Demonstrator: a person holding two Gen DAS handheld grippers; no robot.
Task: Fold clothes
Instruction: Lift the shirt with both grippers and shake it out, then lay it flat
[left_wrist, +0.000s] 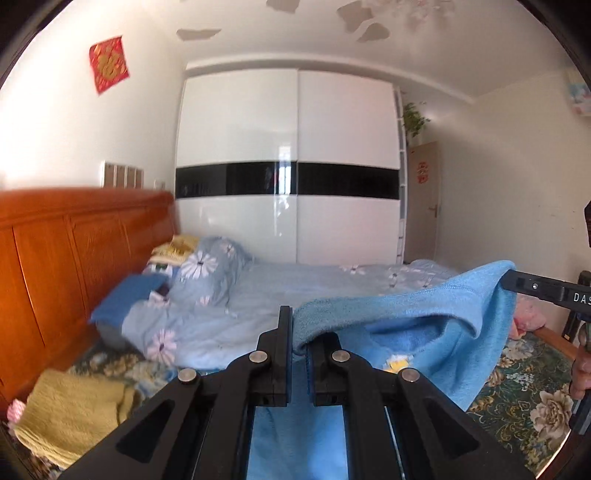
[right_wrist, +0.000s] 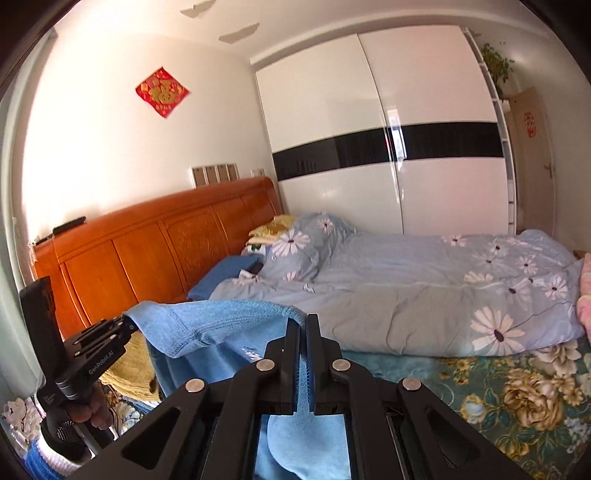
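Clamped on one top corner of a light blue fleece garment (left_wrist: 406, 325): left gripper (left_wrist: 300, 334), jaws closed tight with the hem pinched between the pads. Clamped on the opposite top corner: right gripper (right_wrist: 303, 332), likewise closed, blue cloth squeezed up through the slot between its fingers. Strung between the two, clear of the bed: the garment's top edge, sagging a little in the middle, long axis running left to right from one claw to the other, body hanging down below both and out of sight under the jaws. Seen from the left wrist, far right, just touching the far corner: the other gripper's black finger. Seen from the right wrist, far left: the left tool and the hand (right_wrist: 92, 406) around its grip.

Judged as the lift-and-spread step, with folding proper not yet begun. Neither hand nearer than the other; equal share of the load.

Open room: ahead and below, a strip of green floral bedspread (right_wrist: 517, 398) on the near side, bare to the right. Beyond it, the pale blue daisy-print quilt (right_wrist: 424, 295), bunched and uneven, a poor bed for laying flat. To the left, a yellow knitted blanket (left_wrist: 70, 410) and the orange wooden headboard (left_wrist: 77, 254), both close to the left corner. Best landing likely the near right strip, top edge kept taut, away from blanket and quilt.
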